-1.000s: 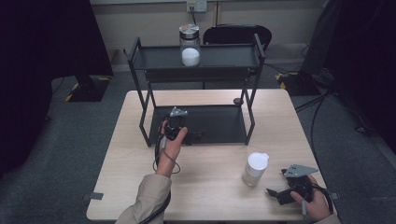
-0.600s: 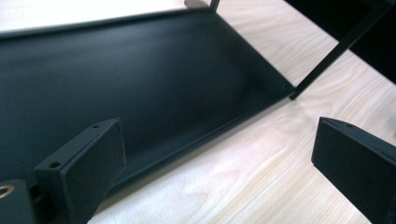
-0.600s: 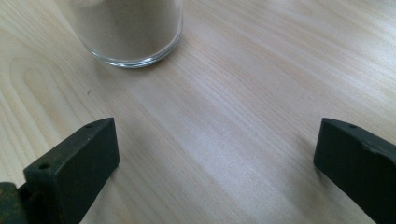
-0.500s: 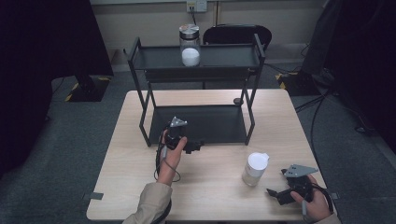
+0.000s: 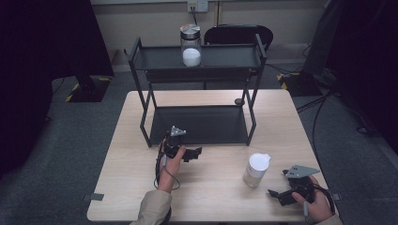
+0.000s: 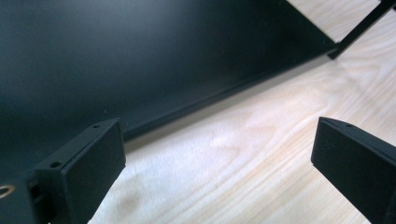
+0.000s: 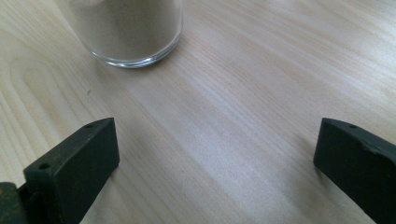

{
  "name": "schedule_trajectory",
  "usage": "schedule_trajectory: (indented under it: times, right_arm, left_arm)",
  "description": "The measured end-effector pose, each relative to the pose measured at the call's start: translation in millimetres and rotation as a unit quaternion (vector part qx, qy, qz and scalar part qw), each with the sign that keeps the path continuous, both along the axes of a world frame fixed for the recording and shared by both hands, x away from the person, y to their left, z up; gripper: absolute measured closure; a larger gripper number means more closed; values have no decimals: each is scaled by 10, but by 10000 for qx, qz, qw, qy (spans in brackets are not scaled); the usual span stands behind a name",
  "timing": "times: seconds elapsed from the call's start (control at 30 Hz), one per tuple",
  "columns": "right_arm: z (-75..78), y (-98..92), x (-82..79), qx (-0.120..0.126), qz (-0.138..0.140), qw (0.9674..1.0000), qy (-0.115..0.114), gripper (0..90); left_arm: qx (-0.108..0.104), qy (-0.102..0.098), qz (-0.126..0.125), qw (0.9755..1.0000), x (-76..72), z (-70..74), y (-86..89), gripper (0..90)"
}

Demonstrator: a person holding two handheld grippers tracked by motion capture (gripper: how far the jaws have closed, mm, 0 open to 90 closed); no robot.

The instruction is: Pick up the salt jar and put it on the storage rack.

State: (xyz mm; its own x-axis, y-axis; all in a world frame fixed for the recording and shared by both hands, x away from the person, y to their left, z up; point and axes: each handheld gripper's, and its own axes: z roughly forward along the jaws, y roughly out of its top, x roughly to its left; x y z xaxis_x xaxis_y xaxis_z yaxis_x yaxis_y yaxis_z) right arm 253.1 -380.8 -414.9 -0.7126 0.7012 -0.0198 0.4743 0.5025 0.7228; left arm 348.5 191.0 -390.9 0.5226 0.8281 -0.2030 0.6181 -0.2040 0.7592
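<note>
Two tiers make up the largest thing on the pale wood-grain counter [image 5: 211,197]: a black metal shelf rack [image 5: 199,124] with thin square legs and matt, flat trays. On its upper tray, at the far side, stands a clear glass jar with a silver metal lid [image 5: 190,44], its lower part filled with white powder. Nearer and to the right, on the bare counter, stands a second clear glass jar with a white lid [image 5: 256,169], holding a pale sandy powder; its round, thick glass base shows at the upper left of the right gripper view.

Since a second ago the left claw [image 5: 193,153] has drawn back from the lower tray of the rack toward the near side and now sits on the counter just in front of the tray's edge, jaws wide and empty. The right claw [image 5: 278,193] has not shifted; it rests at the near right, close to the white-lidded jar but apart from it, jaws also wide with nothing between them.

I judge the left hand has finished at the rack, so the white-lidded jar looks next in line, probably bound for a shelf.
</note>
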Motion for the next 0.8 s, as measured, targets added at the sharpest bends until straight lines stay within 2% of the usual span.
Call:
schedule_trajectory:
  times: [0.33, 0.4, 0.63, 0.73, 0.8]
  right_arm:
    - [0, 0, 0, 0, 0, 10000, 0, 0]
    - [0, 0, 0, 0, 0, 10000, 0, 0]
    - [0, 0, 0, -4, 3, 10000, -2, 0]
    - [0, 0, 1, -4, 4, 10000, -1, 0]
    - [0, 0, 1, -3, 3, 10000, -1, 0]
  left_arm:
    - [281, -17, 80, 9996, -121, -85, -42, 27]
    - [298, 11, 75, 9995, -130, -103, -48, 27]
    - [547, 90, 126, 9984, -157, -160, -86, 28]
    - [570, 123, 147, 9982, -168, -204, -82, 29]
    - [608, 58, 126, 9981, -190, -222, -85, 22]
